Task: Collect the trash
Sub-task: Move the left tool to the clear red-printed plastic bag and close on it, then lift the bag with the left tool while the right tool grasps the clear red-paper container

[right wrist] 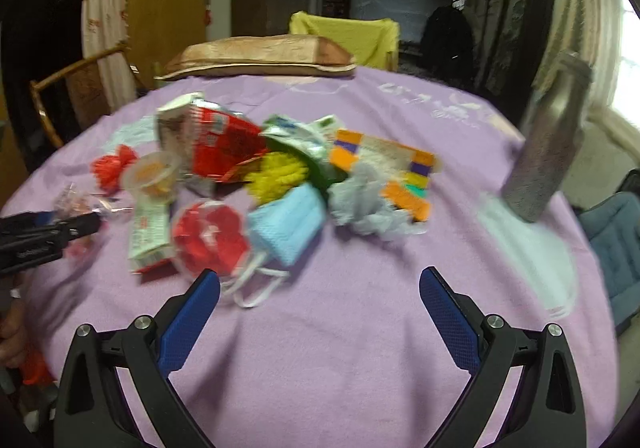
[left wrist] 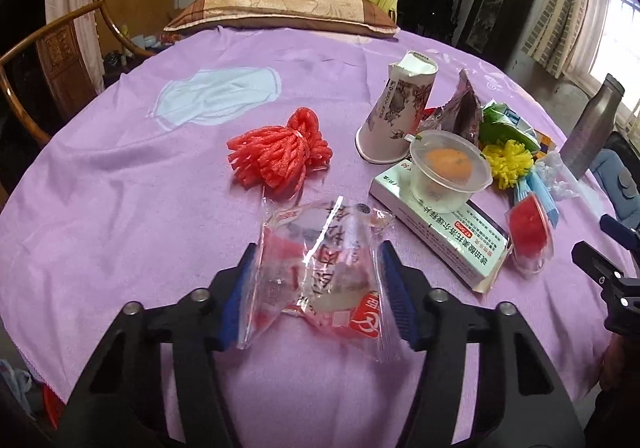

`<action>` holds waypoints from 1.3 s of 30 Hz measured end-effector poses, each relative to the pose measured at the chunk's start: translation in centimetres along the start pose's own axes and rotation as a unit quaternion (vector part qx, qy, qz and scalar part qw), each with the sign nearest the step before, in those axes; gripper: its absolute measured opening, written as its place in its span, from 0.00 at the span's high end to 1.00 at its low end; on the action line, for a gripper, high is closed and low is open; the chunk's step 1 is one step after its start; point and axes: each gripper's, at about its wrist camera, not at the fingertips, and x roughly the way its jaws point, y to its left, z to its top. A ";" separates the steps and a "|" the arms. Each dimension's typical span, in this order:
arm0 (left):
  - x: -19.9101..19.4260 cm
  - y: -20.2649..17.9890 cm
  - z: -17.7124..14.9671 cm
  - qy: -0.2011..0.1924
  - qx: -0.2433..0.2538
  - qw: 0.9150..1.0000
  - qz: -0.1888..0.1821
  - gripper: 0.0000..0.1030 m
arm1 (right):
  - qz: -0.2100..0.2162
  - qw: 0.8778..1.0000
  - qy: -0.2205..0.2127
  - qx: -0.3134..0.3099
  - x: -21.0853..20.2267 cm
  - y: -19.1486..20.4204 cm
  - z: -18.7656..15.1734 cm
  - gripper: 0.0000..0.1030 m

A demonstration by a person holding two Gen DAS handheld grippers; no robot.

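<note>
My left gripper (left wrist: 318, 296) has its blue pads on both sides of a clear plastic wrapper (left wrist: 320, 268) with red print, which lies between the fingers above the purple tablecloth (left wrist: 120, 188). I cannot tell whether the pads press on it. My right gripper (right wrist: 320, 312) is open and empty over bare cloth, just short of a trash pile: a blue face mask (right wrist: 288, 224), a red foam net in a clear cup (right wrist: 210, 236), a white medicine box (right wrist: 150, 232), a grey crumpled bag (right wrist: 368, 208). The right wrist view is blurred.
On the table lie a red foam net (left wrist: 280, 156), a paper cup on its side (left wrist: 396, 116), a clear cup holding an orange (left wrist: 450, 168), a yellow foam net (left wrist: 508, 162) and a metal bottle (right wrist: 548, 144). A pillow (left wrist: 280, 10) sits at the far edge. A wooden chair (left wrist: 52, 60) stands left.
</note>
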 end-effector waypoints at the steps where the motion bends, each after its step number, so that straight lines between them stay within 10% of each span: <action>1: -0.3 0.2 -0.1 -0.006 0.002 1.000 -0.001 0.47 | 0.025 1.000 0.004 0.009 0.0 0.1 0.0 0.05; 12: -1.4 1.7 -0.2 -0.027 0.005 1.000 0.000 0.48 | 0.167 0.985 0.035 0.037 2.2 3.7 2.1 0.23; 22: -0.4 2.0 0.0 -0.019 0.004 1.000 -0.008 0.47 | 0.113 0.984 0.069 0.119 4.4 -0.7 2.2 0.24; 34: 0.5 1.4 0.7 -0.010 0.015 1.000 -0.001 0.36 | 0.092 0.990 0.079 0.067 4.6 1.6 1.9 0.24; 39: 0.9 2.1 1.3 -0.002 -0.004 1.000 -0.022 0.44 | 0.095 0.991 0.073 0.059 4.8 2.1 1.9 0.46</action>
